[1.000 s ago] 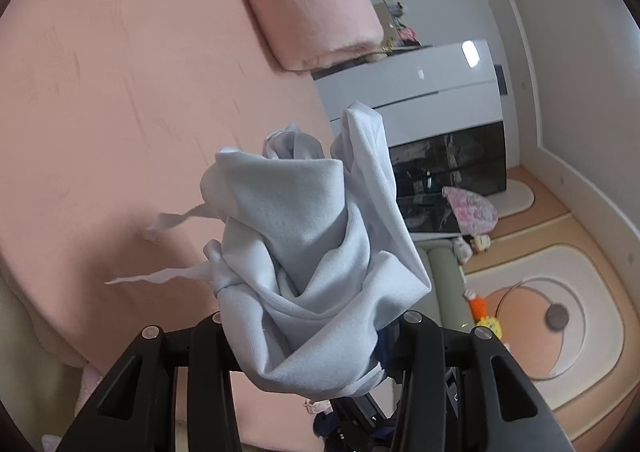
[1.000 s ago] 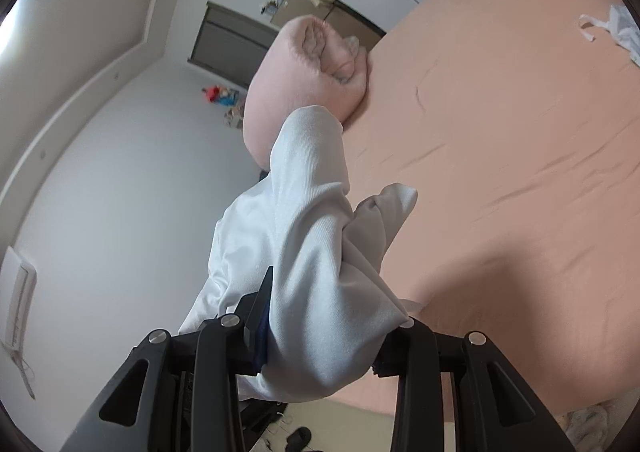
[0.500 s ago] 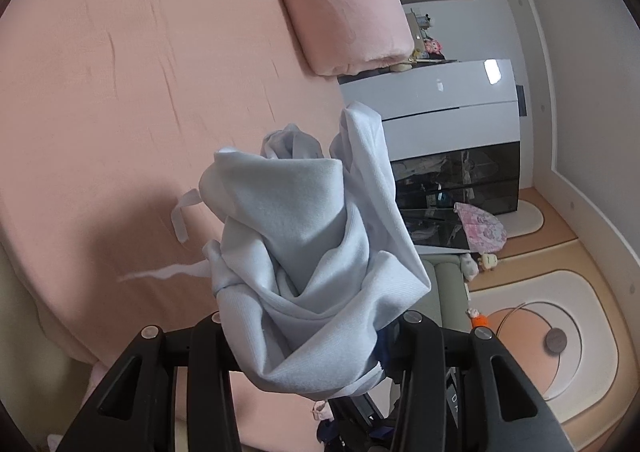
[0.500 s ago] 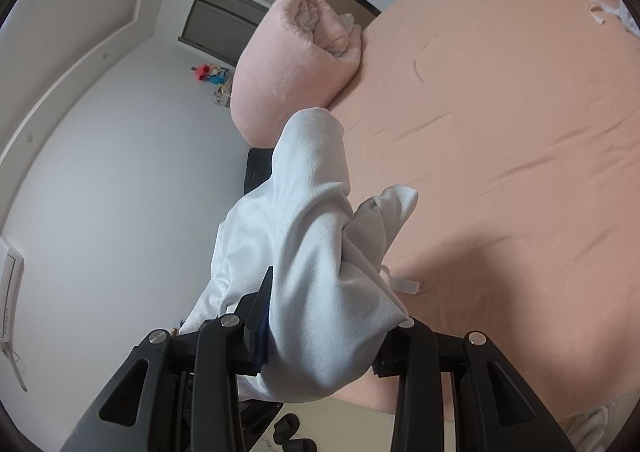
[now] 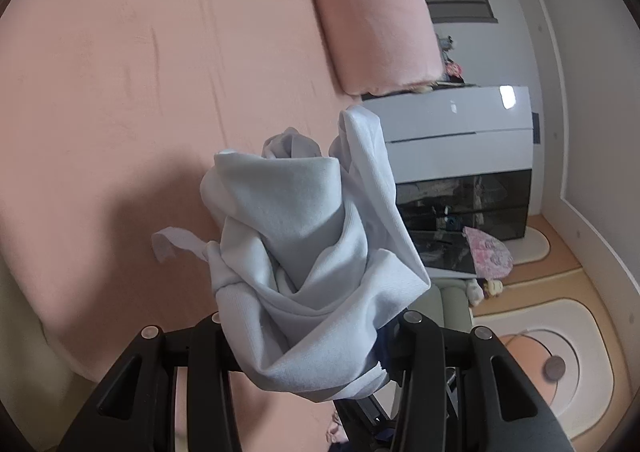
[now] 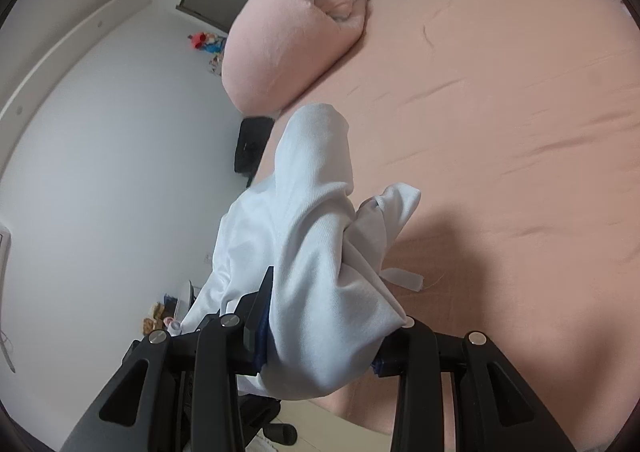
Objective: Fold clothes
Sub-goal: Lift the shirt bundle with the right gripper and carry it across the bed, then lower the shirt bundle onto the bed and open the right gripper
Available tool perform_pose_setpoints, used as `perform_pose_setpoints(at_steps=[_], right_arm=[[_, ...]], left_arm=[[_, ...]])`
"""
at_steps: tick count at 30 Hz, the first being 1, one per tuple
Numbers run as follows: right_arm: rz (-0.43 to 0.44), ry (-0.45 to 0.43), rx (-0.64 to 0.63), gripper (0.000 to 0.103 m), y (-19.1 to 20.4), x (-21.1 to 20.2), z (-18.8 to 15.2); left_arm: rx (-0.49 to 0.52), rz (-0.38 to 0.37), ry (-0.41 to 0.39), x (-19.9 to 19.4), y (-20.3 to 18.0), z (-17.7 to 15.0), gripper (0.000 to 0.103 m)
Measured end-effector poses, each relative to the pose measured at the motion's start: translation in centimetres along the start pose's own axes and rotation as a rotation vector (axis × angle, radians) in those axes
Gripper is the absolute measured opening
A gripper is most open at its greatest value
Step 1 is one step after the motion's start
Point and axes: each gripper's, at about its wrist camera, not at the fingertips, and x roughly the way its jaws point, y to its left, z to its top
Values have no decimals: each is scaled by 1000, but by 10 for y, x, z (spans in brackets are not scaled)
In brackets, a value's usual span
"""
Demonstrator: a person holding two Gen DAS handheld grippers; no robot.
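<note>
Both claws gripping one pale-blue garment (image 5: 304, 252) above the bed (image 5: 120, 91)

Left gripper (image 5: 316, 336) and right gripper (image 6: 320, 328) each pinch bunched fabric, probably to spread it flat; pink bolster (image 5: 376, 19) at 1 o'clock.

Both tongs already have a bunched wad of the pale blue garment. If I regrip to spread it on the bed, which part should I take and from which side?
Judging from the wrist views, take a flat outer edge rather than the wad. In the left tongs the pale blue garment is rolled and crumpled, but a smooth hemmed flap stands free on its right. Come in from the right, pinching across that single layer. The drawstring is too thin to use.
</note>
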Motion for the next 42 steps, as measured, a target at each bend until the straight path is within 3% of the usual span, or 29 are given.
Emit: perform_pose_setpoints(at_steps=[7, 12, 21, 29, 34, 40, 42], right_arm=[[-19, 65, -21, 35, -10, 38, 0], [-22, 85, -2, 35, -20, 51, -2], [-11, 98, 26, 35, -38, 67, -9], [-42, 88, 58, 35, -52, 74, -20], [-32, 95, 147, 36, -78, 72, -28], [-37, 90, 169, 41, -81, 69, -32], [-56, 101, 180, 43, -79, 68, -32]], left_arm=[[-80, 16, -25, 1, 34, 5, 38], [-58, 51, -23, 1, 40, 7, 38], [2, 108, -19, 9, 42, 19, 38], [-77, 115, -67, 7, 67, 15, 42], [-94, 136, -87, 5, 69, 16, 44], [-139, 162, -116, -1, 68, 18, 64], [-159, 191, -148, -9, 63, 19, 81]])
